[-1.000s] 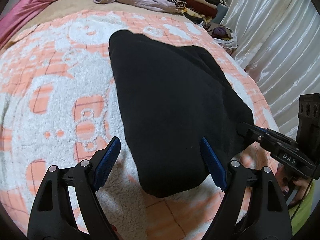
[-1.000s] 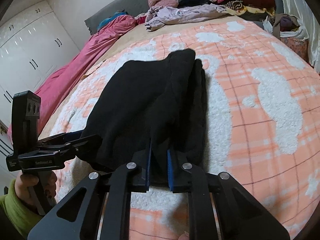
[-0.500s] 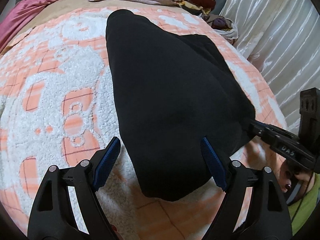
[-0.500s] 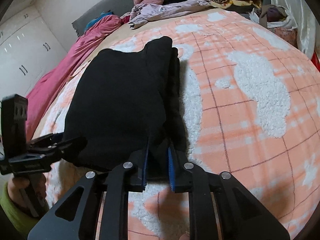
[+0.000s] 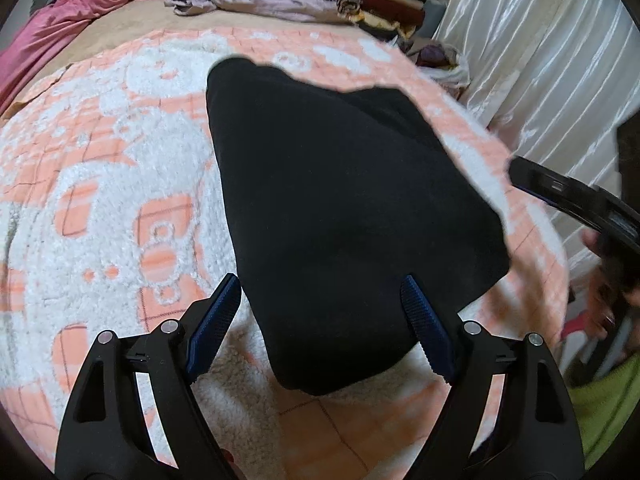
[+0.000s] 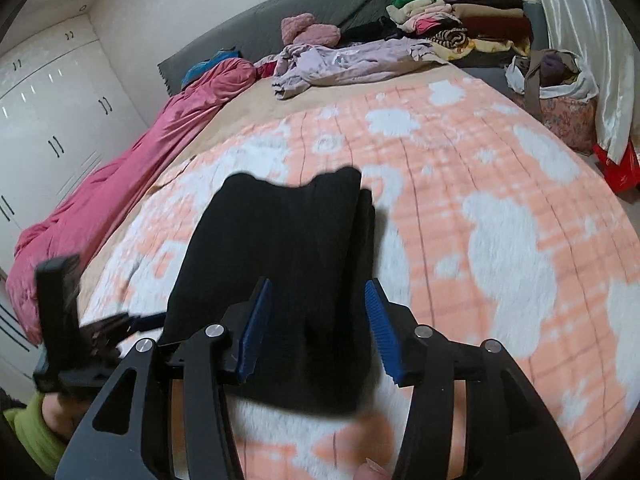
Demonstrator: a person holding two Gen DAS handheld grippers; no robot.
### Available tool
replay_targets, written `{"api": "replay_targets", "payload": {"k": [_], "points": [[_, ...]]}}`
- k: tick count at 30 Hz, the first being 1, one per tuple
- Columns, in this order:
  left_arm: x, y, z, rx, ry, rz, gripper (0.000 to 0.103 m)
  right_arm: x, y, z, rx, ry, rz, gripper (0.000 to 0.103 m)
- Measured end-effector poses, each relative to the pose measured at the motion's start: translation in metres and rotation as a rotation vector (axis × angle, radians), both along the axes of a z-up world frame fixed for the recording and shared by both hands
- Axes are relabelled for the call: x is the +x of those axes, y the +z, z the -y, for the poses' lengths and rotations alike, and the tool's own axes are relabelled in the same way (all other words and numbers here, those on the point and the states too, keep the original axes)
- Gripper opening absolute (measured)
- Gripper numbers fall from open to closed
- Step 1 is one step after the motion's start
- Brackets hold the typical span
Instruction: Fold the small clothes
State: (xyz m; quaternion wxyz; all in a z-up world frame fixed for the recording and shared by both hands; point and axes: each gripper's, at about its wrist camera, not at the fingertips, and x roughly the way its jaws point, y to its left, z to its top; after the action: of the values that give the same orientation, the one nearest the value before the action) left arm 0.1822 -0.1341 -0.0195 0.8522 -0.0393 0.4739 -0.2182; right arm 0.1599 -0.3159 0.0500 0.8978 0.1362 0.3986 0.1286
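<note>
The left gripper (image 5: 320,324) had its jaws spread wide; the right gripper (image 6: 318,326) likewise gaped, gripping nothing.

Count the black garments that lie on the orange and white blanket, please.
1: the folded black garment lies mid-blanket, before both open grippers. More may hide inside its folds.
</note>
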Motion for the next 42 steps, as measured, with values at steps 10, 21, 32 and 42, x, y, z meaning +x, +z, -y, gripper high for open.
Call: {"api": "replay_targets", "payload": {"k": [10, 21, 32, 42], "points": [[0.040, 0.016, -0.009, 0.047, 0.068, 0.025, 0.075, 0.081, -0.010, -0.005, -0.003, -0.056, -0.067, 0.048], [0.046, 0.004, -0.007, 0.025, 0.059, 0.004, 0.075, 0.111, -0.040, -0.020, -0.002, -0.021, -0.138, 0.008], [0.044, 0.008, 0.006, -0.002, 0.036, 0.008, 0.075, 0.094, -0.024, 0.011, -0.031, -0.074, -0.045, 0.006], [0.049, -0.001, 0.010, 0.012, 0.046, -0.007, 0.080, 0.109, -0.060, 0.008, -0.043, -0.108, -0.119, 0.012]]}}
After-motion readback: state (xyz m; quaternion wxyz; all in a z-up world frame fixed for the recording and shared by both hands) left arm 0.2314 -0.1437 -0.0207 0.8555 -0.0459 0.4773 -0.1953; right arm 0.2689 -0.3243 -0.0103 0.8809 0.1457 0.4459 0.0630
